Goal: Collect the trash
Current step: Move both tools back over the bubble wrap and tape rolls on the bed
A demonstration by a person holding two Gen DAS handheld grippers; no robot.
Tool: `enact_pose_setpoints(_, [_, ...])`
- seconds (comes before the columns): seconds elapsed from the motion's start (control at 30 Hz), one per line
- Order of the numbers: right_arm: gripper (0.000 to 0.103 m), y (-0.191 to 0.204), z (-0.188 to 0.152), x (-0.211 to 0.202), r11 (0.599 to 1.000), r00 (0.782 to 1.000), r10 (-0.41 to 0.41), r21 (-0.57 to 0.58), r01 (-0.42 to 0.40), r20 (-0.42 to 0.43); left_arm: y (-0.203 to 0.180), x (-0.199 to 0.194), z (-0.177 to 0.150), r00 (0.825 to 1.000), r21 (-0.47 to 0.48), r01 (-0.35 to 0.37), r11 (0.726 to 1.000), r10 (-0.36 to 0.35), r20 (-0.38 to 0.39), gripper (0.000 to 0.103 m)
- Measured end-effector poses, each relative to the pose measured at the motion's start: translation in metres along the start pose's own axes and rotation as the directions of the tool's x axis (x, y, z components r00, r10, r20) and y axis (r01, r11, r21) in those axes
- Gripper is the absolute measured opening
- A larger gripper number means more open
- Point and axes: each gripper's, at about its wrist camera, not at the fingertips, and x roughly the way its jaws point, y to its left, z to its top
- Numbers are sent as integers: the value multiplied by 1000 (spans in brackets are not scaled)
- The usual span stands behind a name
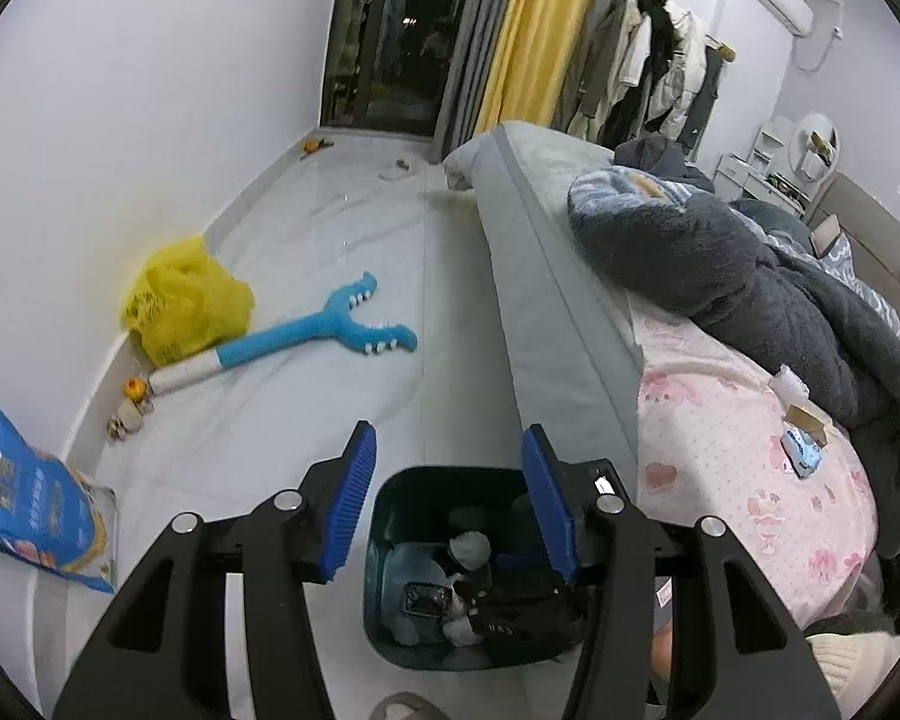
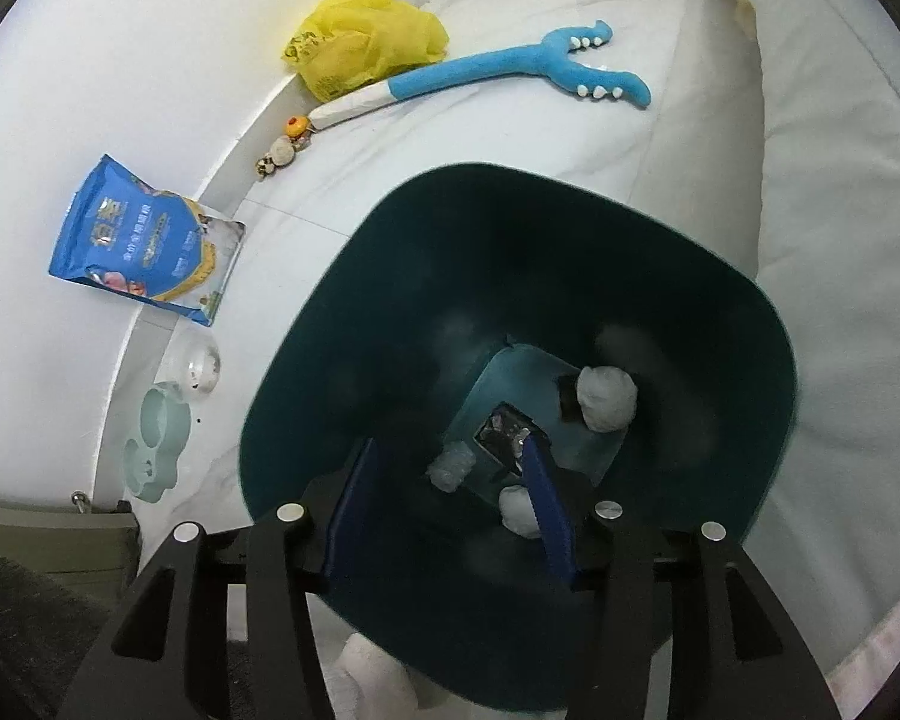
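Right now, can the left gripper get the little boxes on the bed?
Probably yes. The left gripper is open and empty above the trash bin, and the small boxes lie uncovered on the pink sheet to its right, beside the dark blanket. Nothing blocks them.

Left tongs (image 1: 447,501) parted and empty, right tongs (image 2: 444,510) parted, angled downward

Bin (image 2: 750,360): dark teal. Gripper pads (image 1: 354,504): blue, ribbed. Plastic bag (image 1: 186,300): yellow. Plush toy (image 1: 342,330): light blue, white teeth. Bedsheet (image 1: 750,480): pink, cartoon print. Pouch (image 2: 144,240): blue.
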Motion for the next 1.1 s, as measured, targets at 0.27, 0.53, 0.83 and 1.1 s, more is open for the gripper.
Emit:
enact_pose_setpoints(0.27, [68, 4, 3, -59, 998, 992, 47, -39, -42, 120, -31, -9, 11, 997, 46, 35, 998, -37, 60, 66])
enact_pose_setpoints(0.53, [78, -9, -8, -125, 994, 966, 6, -110, 24, 258, -53, -12, 19, 991, 57, 53, 997, -59, 117, 82])
enact_pose_setpoints(0.83, [85, -52, -24, -181, 991, 930, -51, -97, 92, 364, -95, -9, 23, 982, 112, 102, 988, -118, 145, 94])
enact_pose_setpoints(1.1, [87, -103, -42, -222, 988, 899, -125, -28, 151, 419, -129, 1, 24, 978, 158, 130, 979, -153, 142, 94])
